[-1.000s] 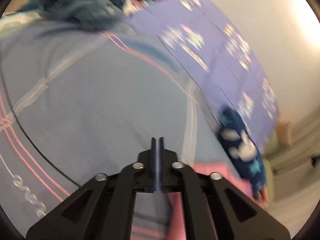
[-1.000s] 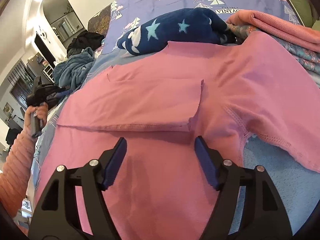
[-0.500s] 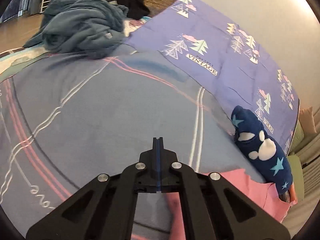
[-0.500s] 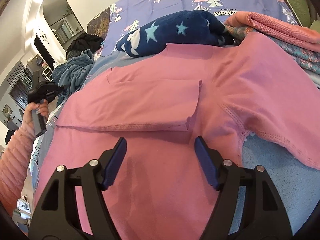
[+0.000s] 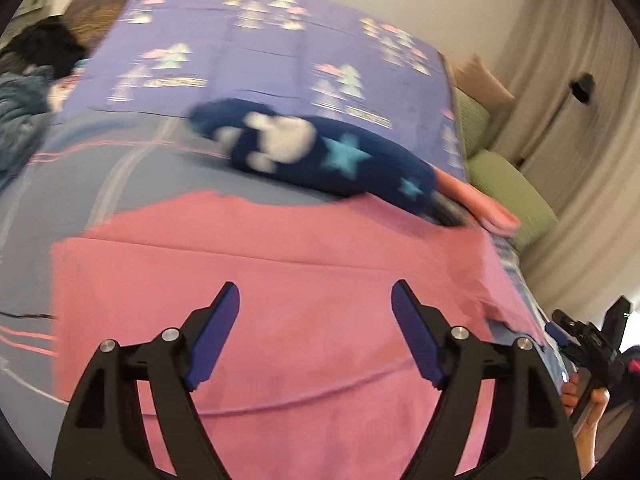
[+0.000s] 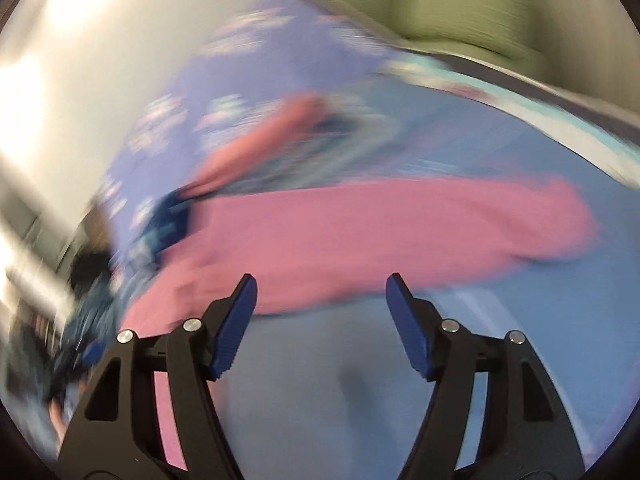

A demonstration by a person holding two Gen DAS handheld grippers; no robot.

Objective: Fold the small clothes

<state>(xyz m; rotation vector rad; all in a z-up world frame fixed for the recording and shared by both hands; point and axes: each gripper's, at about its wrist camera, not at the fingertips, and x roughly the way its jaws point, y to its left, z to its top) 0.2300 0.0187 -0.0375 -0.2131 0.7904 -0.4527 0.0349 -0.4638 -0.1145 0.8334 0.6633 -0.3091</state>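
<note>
Pink shirt (image 5: 280, 300) lies flat on the blue bedspread (image 5: 100, 168), long axis running left-right in the left wrist view, one edge folded over. Left gripper (image 5: 315, 304) hangs over its middle w/ fingers spread wide, holding nothing. Right gripper (image 6: 321, 296) likewise spread, empty, at the shirt's near edge; that view is badly blurred. Navy star blanket (image 5: 320, 156) sits just beyond the shirt's far edge, purple sheet (image 5: 260, 48) behind it.
</note>
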